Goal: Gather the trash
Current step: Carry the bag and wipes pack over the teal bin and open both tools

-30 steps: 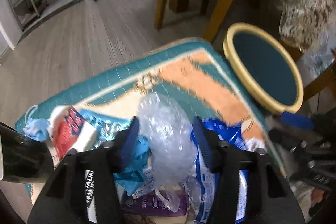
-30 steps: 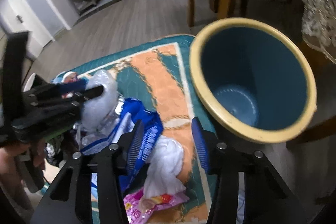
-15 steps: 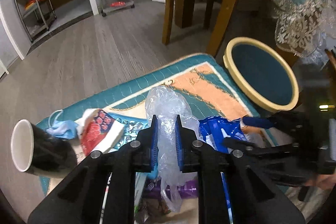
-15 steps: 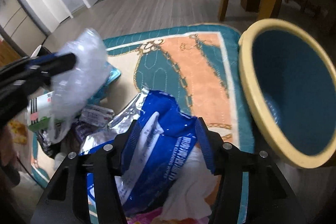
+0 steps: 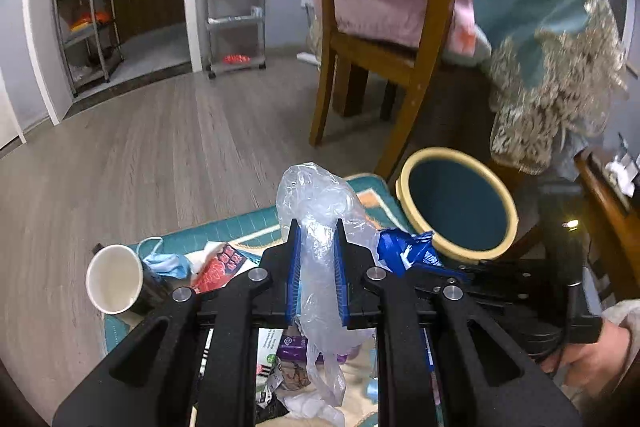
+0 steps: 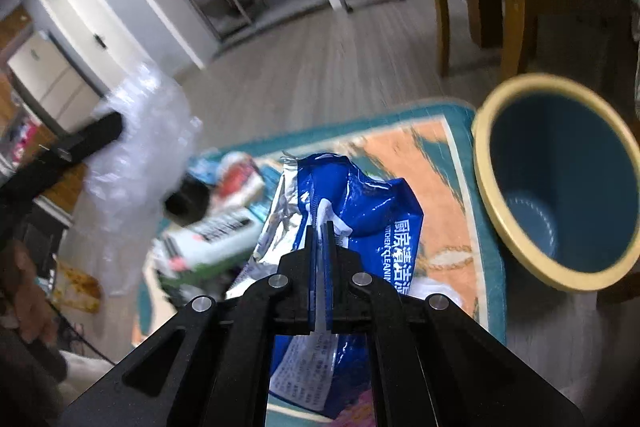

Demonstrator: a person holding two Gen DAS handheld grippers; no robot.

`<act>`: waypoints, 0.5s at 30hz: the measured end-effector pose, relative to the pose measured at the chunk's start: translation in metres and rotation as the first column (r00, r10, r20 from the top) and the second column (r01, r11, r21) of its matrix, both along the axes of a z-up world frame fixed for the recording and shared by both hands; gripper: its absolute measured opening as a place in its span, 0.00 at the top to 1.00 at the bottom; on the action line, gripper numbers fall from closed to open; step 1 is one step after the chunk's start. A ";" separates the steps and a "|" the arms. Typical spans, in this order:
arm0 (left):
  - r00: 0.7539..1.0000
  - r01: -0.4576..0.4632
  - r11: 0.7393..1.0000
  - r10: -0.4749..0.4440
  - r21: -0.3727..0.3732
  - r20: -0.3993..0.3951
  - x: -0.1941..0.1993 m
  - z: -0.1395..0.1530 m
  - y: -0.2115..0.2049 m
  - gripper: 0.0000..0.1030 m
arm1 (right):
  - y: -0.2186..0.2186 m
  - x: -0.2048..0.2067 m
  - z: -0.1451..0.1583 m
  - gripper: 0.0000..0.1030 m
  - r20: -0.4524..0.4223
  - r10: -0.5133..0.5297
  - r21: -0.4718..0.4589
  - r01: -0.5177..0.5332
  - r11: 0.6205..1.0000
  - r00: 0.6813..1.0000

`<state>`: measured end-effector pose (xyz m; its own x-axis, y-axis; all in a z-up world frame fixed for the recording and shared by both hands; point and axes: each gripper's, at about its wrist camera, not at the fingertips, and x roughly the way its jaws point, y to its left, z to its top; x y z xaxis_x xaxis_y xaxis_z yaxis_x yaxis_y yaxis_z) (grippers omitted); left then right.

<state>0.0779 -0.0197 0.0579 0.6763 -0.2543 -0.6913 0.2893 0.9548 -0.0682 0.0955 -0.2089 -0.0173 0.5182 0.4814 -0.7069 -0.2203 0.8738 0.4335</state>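
Observation:
My left gripper (image 5: 317, 231) is shut on a crumpled clear plastic bag (image 5: 320, 199) and holds it above the trash pile. My right gripper (image 6: 319, 227) is shut on a blue foil wipes packet (image 6: 360, 211), lifted off the rug. The same packet shows in the left wrist view (image 5: 404, 251), and the clear bag in the right wrist view (image 6: 140, 147). A blue bin with a cream rim (image 6: 560, 187) stands open at the right of the rug; it also shows in the left wrist view (image 5: 456, 203).
Loose trash lies on the teal and orange rug (image 6: 432, 163): a black paper cup (image 5: 116, 279), a blue face mask (image 5: 168, 263), a red and white wrapper (image 5: 220, 263). A wooden chair (image 5: 380, 27) and a draped table (image 5: 560, 67) stand behind the bin.
Both grippers have closed, the left on the clear bag and the right on the blue packet. Both have risen from the pile with their items.

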 end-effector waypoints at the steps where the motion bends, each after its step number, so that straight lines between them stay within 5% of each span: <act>1: 1.000 -0.006 1.000 0.006 -0.005 0.008 -0.004 0.004 0.003 0.86 | -0.001 -0.002 0.007 0.96 0.021 0.001 0.003 -0.001 1.000 1.000; 8: 0.999 0.000 1.000 0.000 -0.002 0.038 -0.021 0.009 0.003 0.86 | -0.028 -0.018 0.077 0.96 0.181 -0.046 -0.020 0.051 0.999 0.982; 15: 0.996 0.085 0.995 -0.086 0.060 0.012 -0.010 -0.009 -0.034 0.86 | -0.126 0.009 0.117 0.96 0.281 -0.236 -0.041 0.257 0.966 0.930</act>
